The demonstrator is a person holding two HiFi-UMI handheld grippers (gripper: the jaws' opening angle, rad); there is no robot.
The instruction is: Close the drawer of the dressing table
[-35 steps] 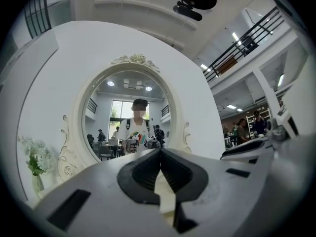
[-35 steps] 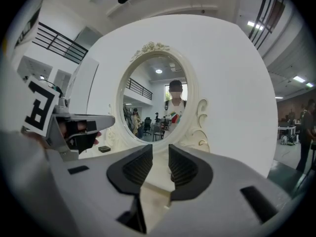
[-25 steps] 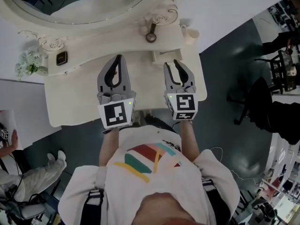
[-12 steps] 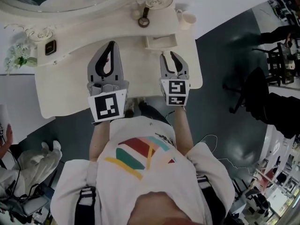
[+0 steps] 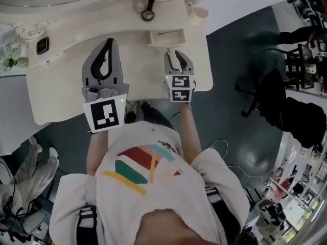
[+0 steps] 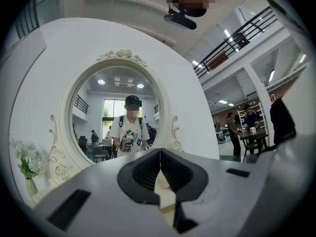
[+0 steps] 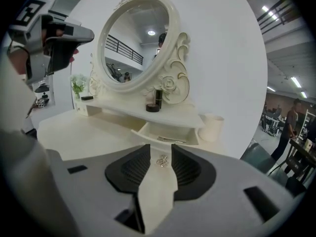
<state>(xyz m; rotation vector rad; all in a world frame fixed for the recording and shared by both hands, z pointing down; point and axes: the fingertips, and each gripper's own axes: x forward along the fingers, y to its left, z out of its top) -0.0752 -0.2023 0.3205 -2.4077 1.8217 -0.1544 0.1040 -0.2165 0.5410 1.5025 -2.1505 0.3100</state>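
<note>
The cream dressing table point(image 5: 61, 93) has a small drawer point(image 5: 166, 37) standing pulled out under its upper shelf. In the right gripper view the drawer point(image 7: 167, 132) faces me, something thin and silvery lying in it. My right gripper point(image 5: 175, 54) hovers just in front of the drawer, tilted down. Its jaws have just been opening and stand apart with nothing gripped. A small ornate metal pull point(image 7: 162, 161) shows in the gap of the right gripper point(image 7: 162, 149). My left gripper point(image 5: 106, 43) is held level over the tabletop to the left, shut and empty, its tips meeting point(image 6: 160, 151).
An oval mirror point(image 7: 136, 41) stands on the shelf, with a cream cup point(image 5: 198, 14), a round dark-rimmed item point(image 5: 148, 15), a small dark device point(image 5: 42, 45) and white flowers point(image 5: 7, 60). A black chair point(image 5: 265, 98) stands on the right. A seated person point(image 5: 30, 167) is at lower left.
My right gripper has sunk toward the tabletop in front of the drawer and looks smaller in the head view. The left gripper has stayed about where it was. The head view has shifted.
</note>
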